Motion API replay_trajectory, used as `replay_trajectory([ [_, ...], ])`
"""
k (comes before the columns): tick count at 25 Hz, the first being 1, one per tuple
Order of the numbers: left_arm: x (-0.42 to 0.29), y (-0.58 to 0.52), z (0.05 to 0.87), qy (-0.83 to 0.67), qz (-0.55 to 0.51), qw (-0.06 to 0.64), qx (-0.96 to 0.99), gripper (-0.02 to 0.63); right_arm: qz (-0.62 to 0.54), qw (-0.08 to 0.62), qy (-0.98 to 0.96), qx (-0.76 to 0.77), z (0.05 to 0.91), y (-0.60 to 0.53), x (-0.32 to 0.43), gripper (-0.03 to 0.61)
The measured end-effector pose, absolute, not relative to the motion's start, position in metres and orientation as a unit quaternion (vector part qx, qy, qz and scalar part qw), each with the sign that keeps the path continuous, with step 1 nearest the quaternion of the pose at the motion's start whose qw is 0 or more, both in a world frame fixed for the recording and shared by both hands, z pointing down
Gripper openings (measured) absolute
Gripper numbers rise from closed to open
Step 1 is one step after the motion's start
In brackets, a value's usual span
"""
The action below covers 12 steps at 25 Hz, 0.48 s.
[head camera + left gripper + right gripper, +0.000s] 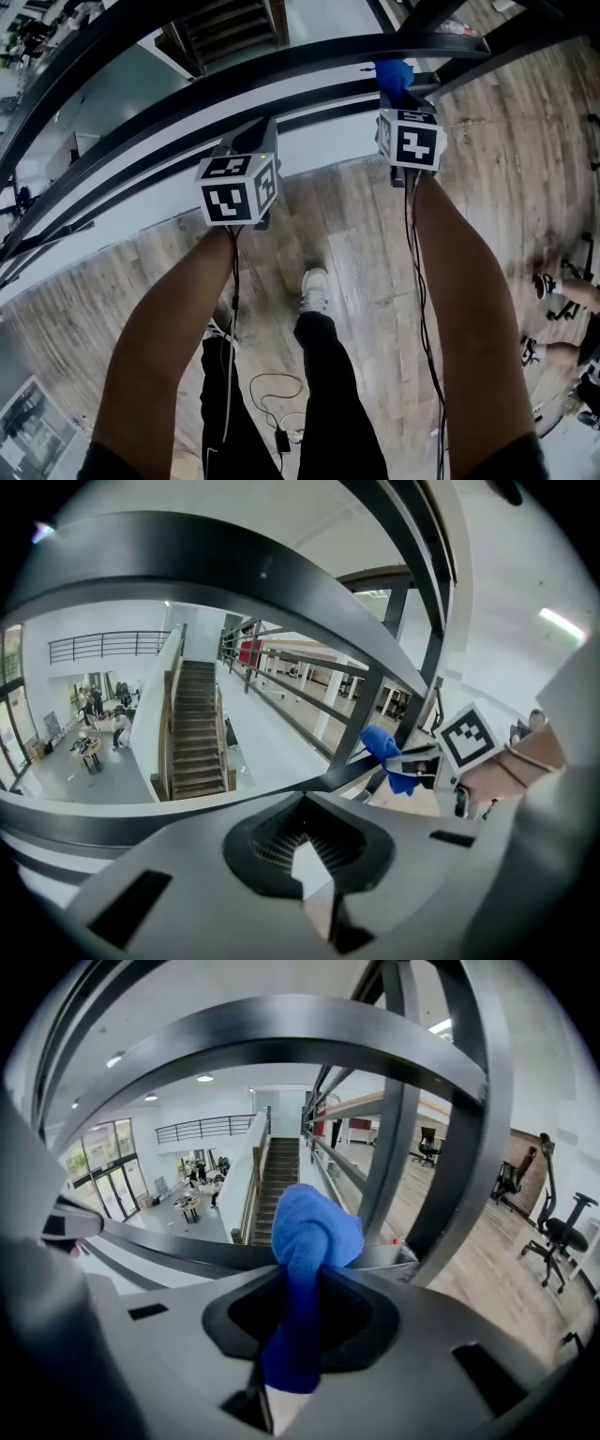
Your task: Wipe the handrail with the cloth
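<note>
A black metal handrail [281,58] with lower parallel bars curves across the top of the head view. My right gripper [395,92] is shut on a blue cloth [393,72], and the cloth bunches out past the fingertips against the rail's bars. In the right gripper view the blue cloth [309,1241] fills the closed jaws, with the rail [281,1026] arching just beyond. My left gripper [251,141] hovers left of it by the lower bar, shut and holding nothing. The left gripper view shows the rail [234,564] close overhead, and the cloth [382,746] and right gripper [422,761] to its right.
Beyond the railing is an open drop to a lower floor with a staircase [192,728]. Wooden flooring [375,272] lies underfoot, with the person's legs, a white shoe [315,289] and a loose cable [277,412]. Office chairs [553,1232] stand at the right.
</note>
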<state>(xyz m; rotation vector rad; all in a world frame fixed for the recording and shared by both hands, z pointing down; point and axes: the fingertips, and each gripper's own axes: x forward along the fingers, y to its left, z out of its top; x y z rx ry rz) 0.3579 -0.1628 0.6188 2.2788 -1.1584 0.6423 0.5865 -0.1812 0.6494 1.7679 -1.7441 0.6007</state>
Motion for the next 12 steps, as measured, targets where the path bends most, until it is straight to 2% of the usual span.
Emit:
replay_trajectory([
  [8,0.382,-0.169,0.619,-0.412,0.231,0.246,0.846,0.004,0.221,0.312,-0.632,0.674,0.645,-0.188,0.655,0.103],
  [12,0.363,-0.165,0.629,-0.422,0.220,0.253,0.842,0.003,0.200,0.299,-0.635,0.683,0.639,-0.183,0.649,0.103],
])
